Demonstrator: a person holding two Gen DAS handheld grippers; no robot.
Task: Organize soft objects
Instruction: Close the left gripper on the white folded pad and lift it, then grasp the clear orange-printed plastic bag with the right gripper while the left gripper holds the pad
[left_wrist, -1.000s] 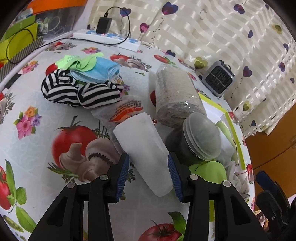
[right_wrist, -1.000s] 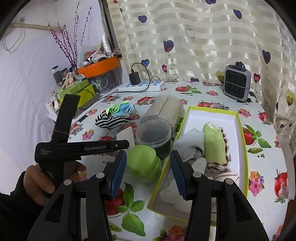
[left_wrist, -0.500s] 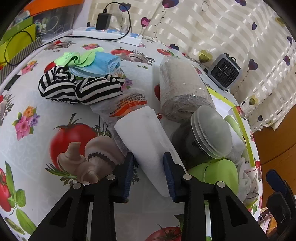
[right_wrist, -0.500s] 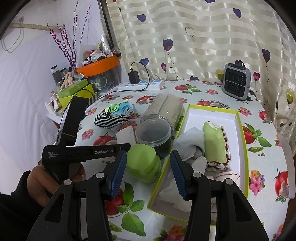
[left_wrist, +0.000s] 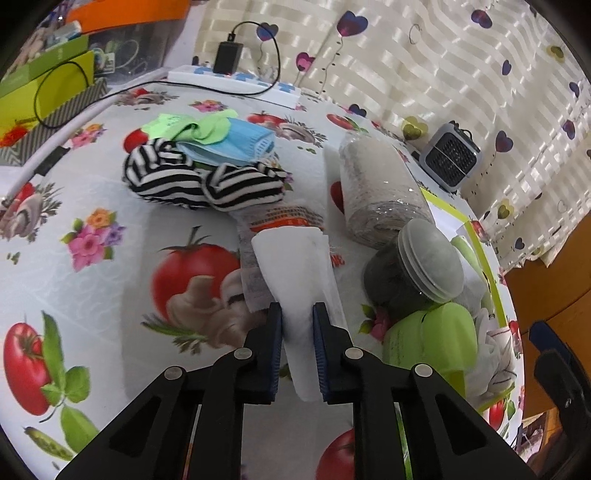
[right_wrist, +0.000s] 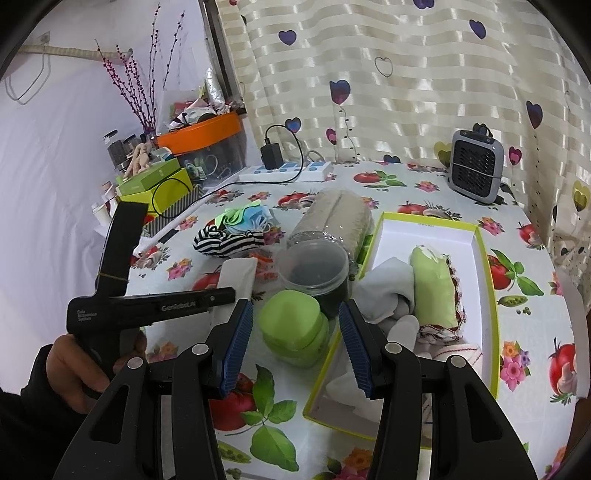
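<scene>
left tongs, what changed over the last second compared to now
The left tongs went from wide open around the folded white cloth to pinching its near end, and the jaws are closing now. They also edged forward along the cloth. The right tongs kept still and open above the green container. The striped cloth, jar and box stayed put.
</scene>
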